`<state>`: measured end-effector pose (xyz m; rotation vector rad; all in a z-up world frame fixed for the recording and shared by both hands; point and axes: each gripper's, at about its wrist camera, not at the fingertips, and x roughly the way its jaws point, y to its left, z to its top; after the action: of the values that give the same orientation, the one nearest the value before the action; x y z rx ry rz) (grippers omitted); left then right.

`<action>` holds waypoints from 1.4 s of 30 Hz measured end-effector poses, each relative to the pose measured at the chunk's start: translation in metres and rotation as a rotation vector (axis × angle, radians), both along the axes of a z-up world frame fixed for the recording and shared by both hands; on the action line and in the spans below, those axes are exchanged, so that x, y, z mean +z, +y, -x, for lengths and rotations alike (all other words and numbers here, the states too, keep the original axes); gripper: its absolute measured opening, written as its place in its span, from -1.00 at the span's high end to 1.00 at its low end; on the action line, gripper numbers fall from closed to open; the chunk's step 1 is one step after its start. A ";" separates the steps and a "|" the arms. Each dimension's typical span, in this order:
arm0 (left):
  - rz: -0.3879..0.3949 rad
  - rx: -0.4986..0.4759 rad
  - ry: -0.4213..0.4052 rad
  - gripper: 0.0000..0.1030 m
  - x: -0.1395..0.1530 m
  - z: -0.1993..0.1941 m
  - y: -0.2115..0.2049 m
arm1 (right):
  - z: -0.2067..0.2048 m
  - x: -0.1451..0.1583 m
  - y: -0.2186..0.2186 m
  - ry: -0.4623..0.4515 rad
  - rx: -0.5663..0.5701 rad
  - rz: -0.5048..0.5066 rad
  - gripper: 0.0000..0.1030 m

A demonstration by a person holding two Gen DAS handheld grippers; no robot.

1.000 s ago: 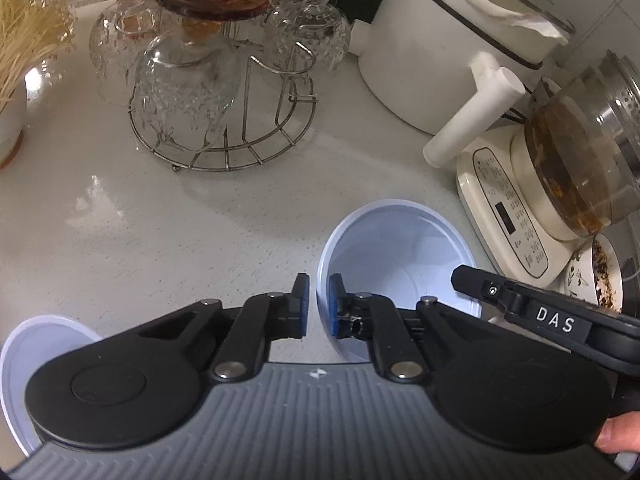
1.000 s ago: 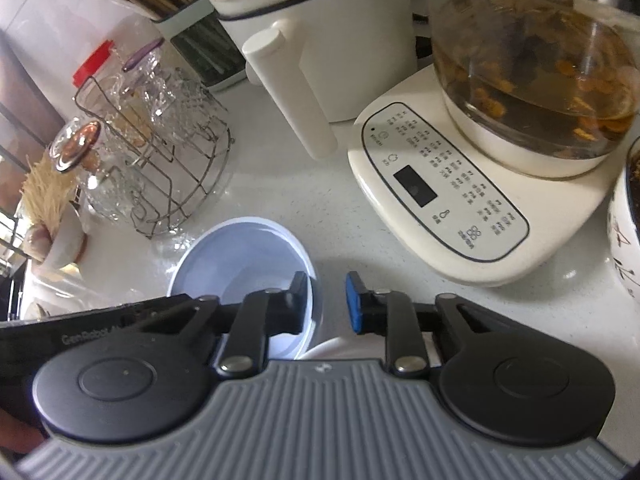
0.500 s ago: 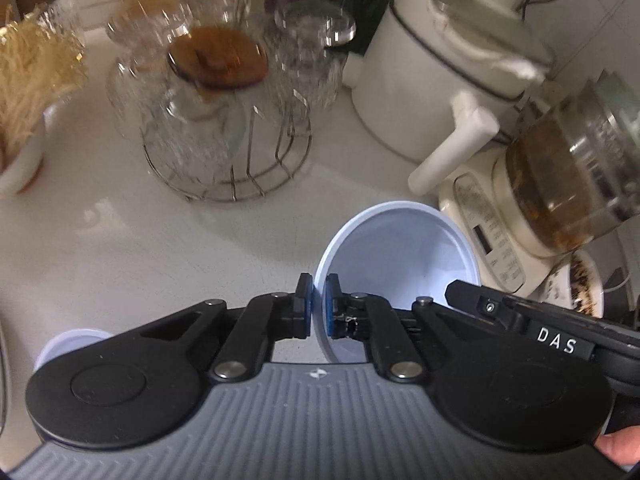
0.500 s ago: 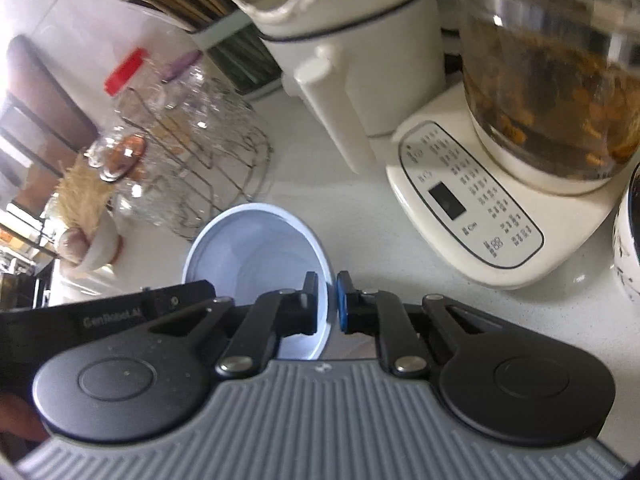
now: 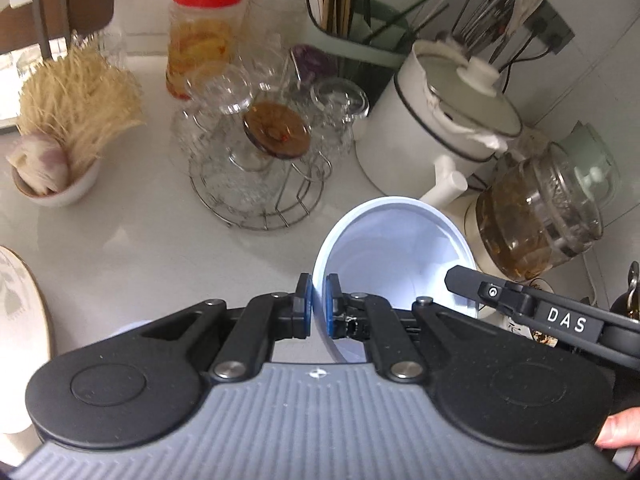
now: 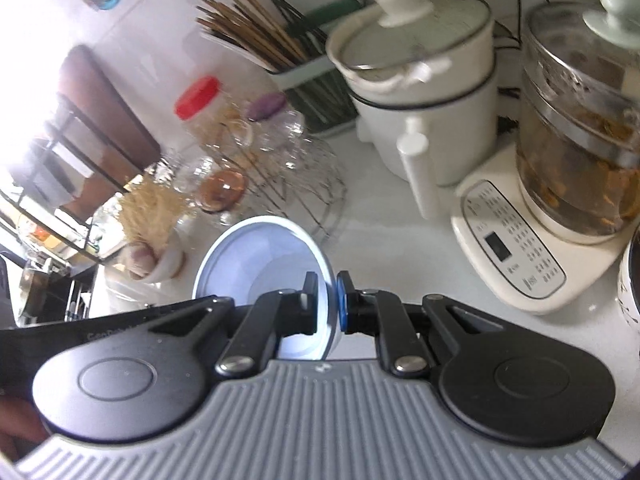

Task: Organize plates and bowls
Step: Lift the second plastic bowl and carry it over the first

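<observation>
So, L to R across the white counter (image 5: pixel 132 248). Far L edge, left wrist view: rim of a plate (image 5: pixel 24 312) w/ grey leaf print, partly cut off by frame. Behind it a small white bowl (image 5: pixel 60 188) w/ garlic bulb + a tuft of pale dry fibres. Mid counter: wire rack (image 5: pixel 256 184) loaded w/ upturned cut-glass cups, one amber lid among them. Red-capped jar (image 5: pixel 204 32) behind rack, then a utensil holder (image 5: pixel 352 28) w/ chopsticks.

Centre: left gripper (image 5: pixel 316 312) clenched on near-L rim of pale blue bowl (image 5: pixel 396 256); blue pads pinch the wall from both sides. Bowl is tilted, mouth facing fwd/up, off the counter as far as can be told. A second pale blue piece (image 5: pixel 132 326) peeks out under the left tool; too hidden to ID.

Right gripper (image 6: pixel 327 304) clenched on the opposite rim of same bowl (image 6: pixel 264 256), pads either side of the wall. So both tongs grasp one bowl, one per side. In left view the right tool's finger, marked DAS, lies across the bowl's R edge.

R of bowl: white lidded pot (image 5: pixel 452 120) w/ stub handle, close by. Far R: glass kettle (image 6: pixel 584 128) of brownish brew on cream base w/ button panel. A fingertip (image 5: pixel 620 428) shows at the lower R corner.
</observation>
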<state>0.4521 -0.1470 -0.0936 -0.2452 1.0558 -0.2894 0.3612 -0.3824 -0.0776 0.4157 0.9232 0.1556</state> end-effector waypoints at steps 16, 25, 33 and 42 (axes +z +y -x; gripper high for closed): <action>0.039 0.092 0.006 0.85 -0.007 0.035 0.085 | 0.021 0.001 0.072 -0.008 0.089 -0.003 0.77; 0.016 0.142 0.057 0.85 -0.035 0.051 0.117 | 0.022 -0.024 0.104 0.062 0.146 0.006 0.75; -0.022 0.205 0.102 0.85 -0.056 0.055 0.133 | 0.015 -0.049 0.122 0.136 0.196 -0.010 0.71; -0.053 0.231 0.132 0.85 -0.067 0.062 0.140 | 0.014 -0.063 0.129 0.183 0.219 -0.046 0.72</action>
<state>0.3899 -0.0065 -0.1609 -0.3388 1.1519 -0.0374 0.3470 -0.2538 -0.1410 0.3750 1.1466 0.3436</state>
